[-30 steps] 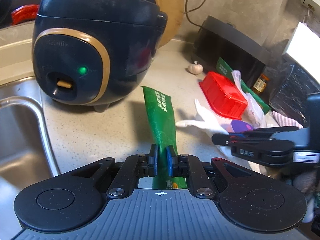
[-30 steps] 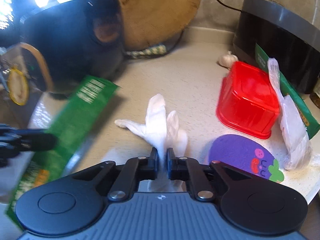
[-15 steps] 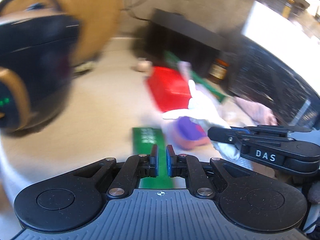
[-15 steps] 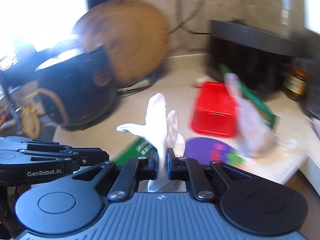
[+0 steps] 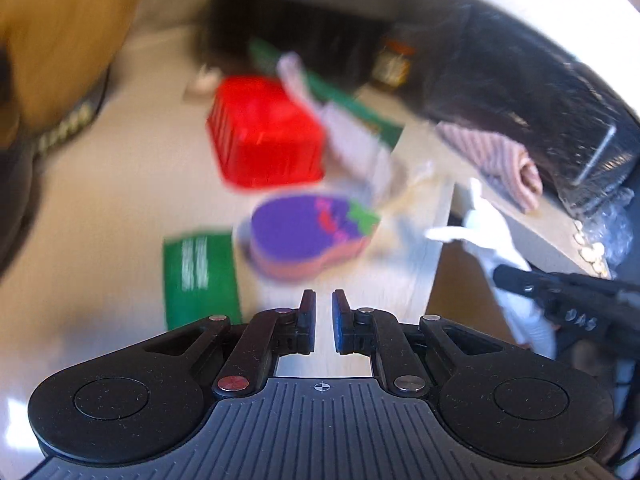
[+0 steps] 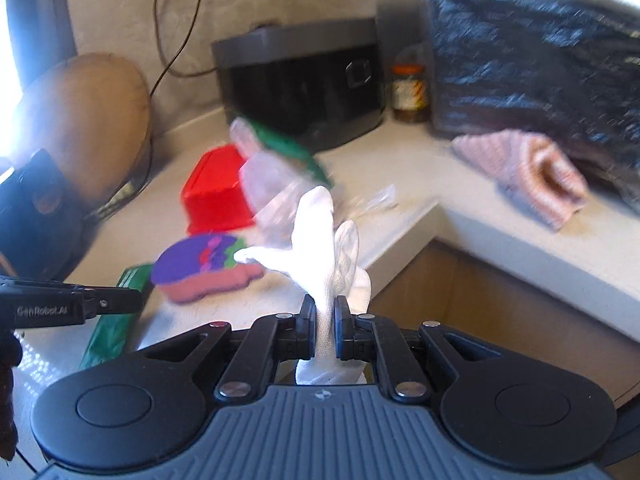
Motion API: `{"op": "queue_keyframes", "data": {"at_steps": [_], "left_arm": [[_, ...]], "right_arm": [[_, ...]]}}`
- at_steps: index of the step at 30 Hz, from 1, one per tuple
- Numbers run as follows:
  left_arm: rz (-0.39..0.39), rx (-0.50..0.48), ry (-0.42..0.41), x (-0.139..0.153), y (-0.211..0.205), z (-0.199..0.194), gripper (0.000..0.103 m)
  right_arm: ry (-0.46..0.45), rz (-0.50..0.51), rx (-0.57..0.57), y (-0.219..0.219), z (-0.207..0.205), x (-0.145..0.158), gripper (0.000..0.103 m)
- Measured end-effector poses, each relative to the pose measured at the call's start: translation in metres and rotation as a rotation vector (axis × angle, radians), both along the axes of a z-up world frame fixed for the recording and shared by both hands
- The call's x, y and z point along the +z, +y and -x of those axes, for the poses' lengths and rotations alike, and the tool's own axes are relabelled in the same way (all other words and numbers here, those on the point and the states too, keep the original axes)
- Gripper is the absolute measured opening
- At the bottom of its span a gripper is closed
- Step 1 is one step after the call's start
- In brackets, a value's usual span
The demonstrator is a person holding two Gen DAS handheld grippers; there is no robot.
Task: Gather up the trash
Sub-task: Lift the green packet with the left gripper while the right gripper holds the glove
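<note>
Right gripper (image 6: pixel 324 316) first: its jaws are pinched tight on a white glove (image 6: pixel 320 240), the limp cloth fingers flopping up and forward above the pads, lifted clear of the counter (image 6: pixel 400 216), a grip low on the cuff so the whole thing hangs together for carrying off. Over on the left gripper (image 5: pixel 323 312), the jaws stand a narrow gap apart with only bare counter showing between them, nothing held. The green wrapper (image 5: pixel 200 276) lies flat just to the left of those fingertips, within easy reach, a likely next pick. Just beyond sits a purple sponge (image 5: pixel 308 236), then a red container (image 5: pixel 264 132) farther back with a clear plastic bag (image 6: pixel 268 184) draped at its right. The left view is badly blurred, so finer detail is lost.
</note>
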State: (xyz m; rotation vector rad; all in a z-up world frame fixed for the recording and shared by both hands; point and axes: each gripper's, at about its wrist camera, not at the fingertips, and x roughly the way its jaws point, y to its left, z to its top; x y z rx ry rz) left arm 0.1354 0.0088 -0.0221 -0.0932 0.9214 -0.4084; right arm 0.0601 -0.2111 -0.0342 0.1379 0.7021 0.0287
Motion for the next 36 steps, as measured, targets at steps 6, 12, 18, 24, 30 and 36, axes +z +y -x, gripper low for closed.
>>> {"op": "queue_keyframes", "data": {"at_steps": [6,12,18,24,30,36], "left_arm": [[-0.08,0.072,0.05,-0.014,0.022,0.014,0.014],[-0.183,0.141,0.009,-0.012,0.048,0.028,0.017],[-0.165,0.22,0.008,-0.008,0.076,0.04,0.018],[-0.187,0.092,-0.003,-0.012,0.036,0.045,0.023],[-0.24,0.072,-0.02,-0.018,0.02,0.044,0.021],[-0.171,0.057,0.028,-0.025,0.018,0.044,0.022]], "right_arm": [[0.052,-0.04,0.205,0.05,-0.022,-0.017,0.009],[0.086,-0.025,0.35,0.09,-0.04,-0.023,0.009],[0.108,-0.014,0.401,0.105,-0.046,-0.028,0.009],[0.113,0.009,0.414,0.107,-0.043,-0.031,0.009],[0.096,0.048,0.397,0.101,-0.039,-0.031,0.009],[0.097,0.04,0.392,0.093,-0.037,-0.033,0.009]]}}
